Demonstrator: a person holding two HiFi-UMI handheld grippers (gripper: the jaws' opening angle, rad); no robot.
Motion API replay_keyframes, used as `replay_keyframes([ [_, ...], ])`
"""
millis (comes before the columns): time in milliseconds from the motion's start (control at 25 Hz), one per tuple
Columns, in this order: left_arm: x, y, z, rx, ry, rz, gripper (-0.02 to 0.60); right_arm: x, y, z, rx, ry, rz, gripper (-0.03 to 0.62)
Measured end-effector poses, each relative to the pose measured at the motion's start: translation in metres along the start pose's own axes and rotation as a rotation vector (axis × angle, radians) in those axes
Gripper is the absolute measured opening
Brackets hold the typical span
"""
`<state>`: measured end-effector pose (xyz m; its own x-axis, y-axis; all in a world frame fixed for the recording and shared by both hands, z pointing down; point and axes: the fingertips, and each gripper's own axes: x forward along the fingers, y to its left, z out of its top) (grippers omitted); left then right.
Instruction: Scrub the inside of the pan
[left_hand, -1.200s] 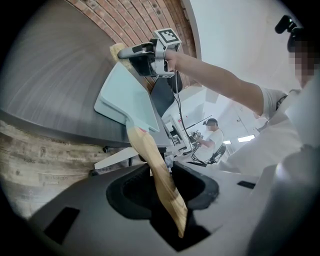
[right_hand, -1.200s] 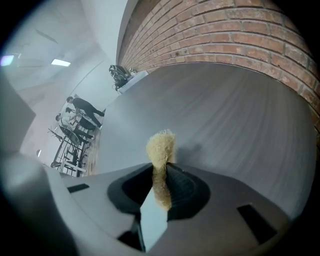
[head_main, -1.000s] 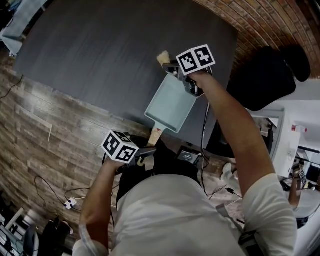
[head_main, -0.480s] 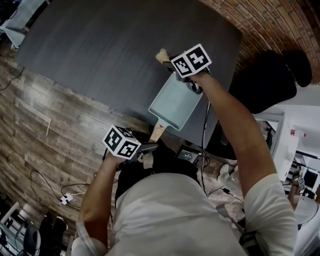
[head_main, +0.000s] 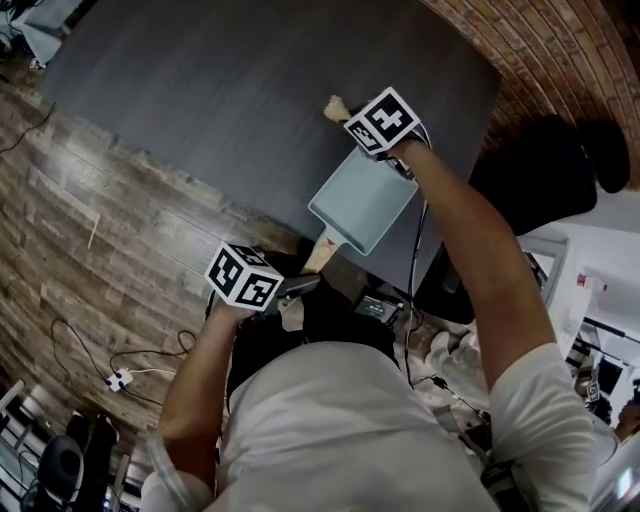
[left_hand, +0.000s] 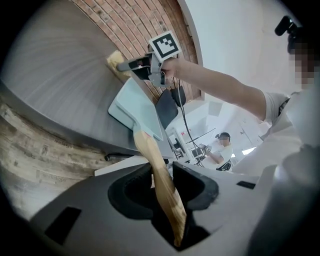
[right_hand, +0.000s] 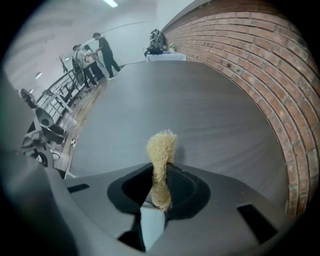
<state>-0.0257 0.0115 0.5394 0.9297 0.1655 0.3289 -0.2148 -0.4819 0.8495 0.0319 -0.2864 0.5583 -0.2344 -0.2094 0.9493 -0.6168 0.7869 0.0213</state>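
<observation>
"What has the left gripper (left_hand: 162, 174) got hold of?"

"The pan's wooden handle (left_hand: 149, 155). The jaws stand only part way apart, pressed against the handle on both sides, and the handle runs back between them into the gripper's body."

"And where is the pan (head_main: 365, 200) itself?"

"Out past that gripper, at the near edge of the dark grey table (head_main: 220, 110). It's a square, pale blue-green one, tipped on a slant with its open side turned up towards the person. From where I stand I can't tell if its underside rests on the tabletop."

"The right gripper (right_hand: 161, 172)?"

"Nearly closed on a straw-coloured loofah scrubber (right_hand: 161, 147). The pads pinch its lower part and the frayed tuft sticks out beyond the fingertips. That gripper points steeply down, with its marker cube (head_main: 383, 120) on top."

"Is the scrubber inside the pan?"

"No. It's just beyond the pan's far rim, over bare tabletop, and the gripper's body sits above that rim."

"What's around them?"

"A brick wall (right_hand: 260, 75) runs along the table's right side and a black office chair (head_main: 540, 160) stands beside it. Some people (right_hand: 97, 50) stand well off at the far end of the room."
</observation>
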Motion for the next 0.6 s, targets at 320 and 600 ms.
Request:
replay_keyframes([
  [320, -0.013, 0.012, 0.013, -0.068, -0.127, 0.066, 0.118, 0.006, 0.016, -0.018, -0.084, 0.116, 0.014, 0.083],
  [600, -0.021, 0.02, 0.023, -0.099, -0.209, 0.132, 0.115, 0.004, 0.034, -0.022, -0.067, 0.134, 0.068, 0.083],
])
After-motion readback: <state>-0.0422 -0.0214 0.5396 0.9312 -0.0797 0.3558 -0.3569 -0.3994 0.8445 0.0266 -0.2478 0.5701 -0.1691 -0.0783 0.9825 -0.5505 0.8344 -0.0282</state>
